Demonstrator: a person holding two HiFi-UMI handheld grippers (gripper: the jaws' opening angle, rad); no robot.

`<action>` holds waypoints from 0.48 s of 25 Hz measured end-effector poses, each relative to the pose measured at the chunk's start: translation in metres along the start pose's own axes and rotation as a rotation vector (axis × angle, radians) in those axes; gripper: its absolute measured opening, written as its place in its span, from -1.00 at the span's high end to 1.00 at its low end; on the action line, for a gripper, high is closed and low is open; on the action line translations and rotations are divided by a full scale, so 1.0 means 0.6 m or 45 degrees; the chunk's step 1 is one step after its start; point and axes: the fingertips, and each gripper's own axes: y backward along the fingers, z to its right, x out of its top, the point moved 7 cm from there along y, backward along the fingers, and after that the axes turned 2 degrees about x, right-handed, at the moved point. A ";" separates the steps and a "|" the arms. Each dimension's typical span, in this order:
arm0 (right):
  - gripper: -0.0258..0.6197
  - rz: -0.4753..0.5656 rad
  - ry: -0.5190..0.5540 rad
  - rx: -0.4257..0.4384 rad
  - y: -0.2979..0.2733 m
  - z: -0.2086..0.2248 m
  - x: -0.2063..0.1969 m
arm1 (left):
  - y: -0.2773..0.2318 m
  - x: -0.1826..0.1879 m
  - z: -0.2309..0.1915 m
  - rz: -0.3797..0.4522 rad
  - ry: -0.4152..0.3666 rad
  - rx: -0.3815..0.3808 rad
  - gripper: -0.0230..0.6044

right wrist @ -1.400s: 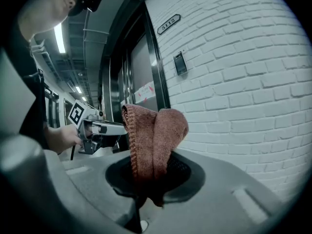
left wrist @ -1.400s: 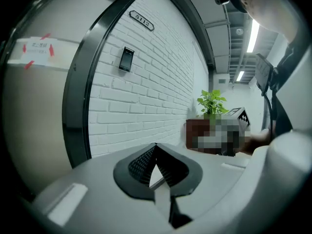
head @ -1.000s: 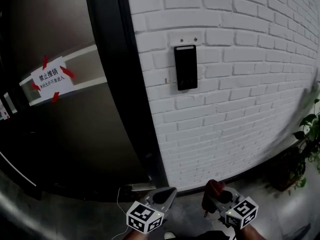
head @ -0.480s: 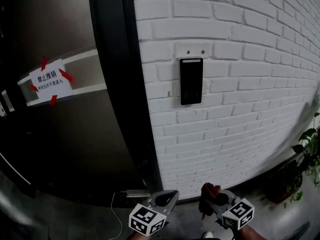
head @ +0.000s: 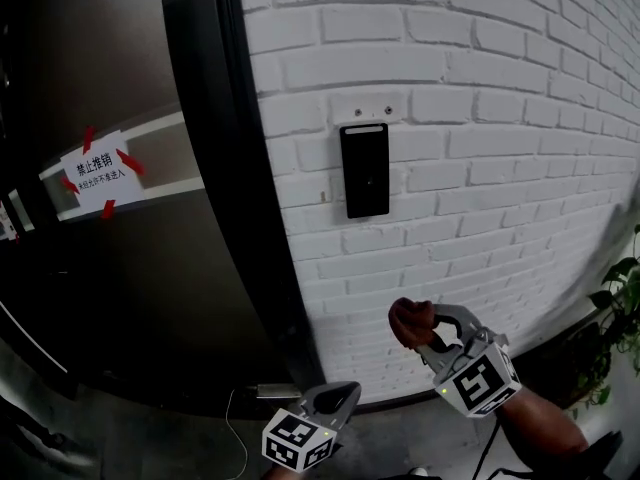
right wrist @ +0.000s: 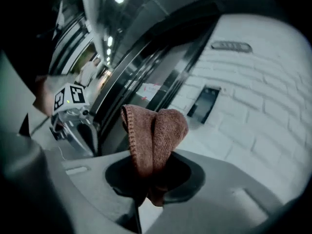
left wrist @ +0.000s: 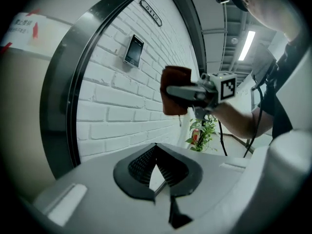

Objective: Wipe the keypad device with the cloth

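A black keypad device hangs upright on the white brick wall, right of the door frame. It shows small in the left gripper view and in the right gripper view. My right gripper is raised below the device and a little to its right, apart from the wall, shut on a folded reddish-brown cloth that sticks up between its jaws. The cloth is a bunch at the jaw tips. My left gripper hangs low near the floor, shut and holding nothing; its pads meet at the tips.
A dark curved door frame borders the wall on the left, beside a glass door with a white taped notice. A potted plant stands at the far right by the wall base. A thin cable lies on the floor.
My right gripper has risen with the cloth from near the floor to mid-wall height below the device. The left gripper stays low. The head view has shifted slightly.
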 end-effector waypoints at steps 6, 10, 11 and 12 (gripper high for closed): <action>0.75 -0.141 0.957 -0.451 -0.051 0.110 0.161 | 0.011 -0.007 -0.001 -0.027 -0.013 -0.005 0.87; 0.75 -0.206 1.162 -0.553 -0.093 0.157 0.228 | 0.021 -0.005 0.002 -0.016 -0.008 -0.014 0.87; 0.75 -0.219 1.189 -0.576 -0.103 0.167 0.240 | 0.022 -0.003 0.002 -0.016 -0.013 -0.015 0.87; 0.75 -0.227 1.207 -0.598 -0.112 0.176 0.251 | 0.024 -0.002 0.002 -0.020 -0.018 -0.013 0.87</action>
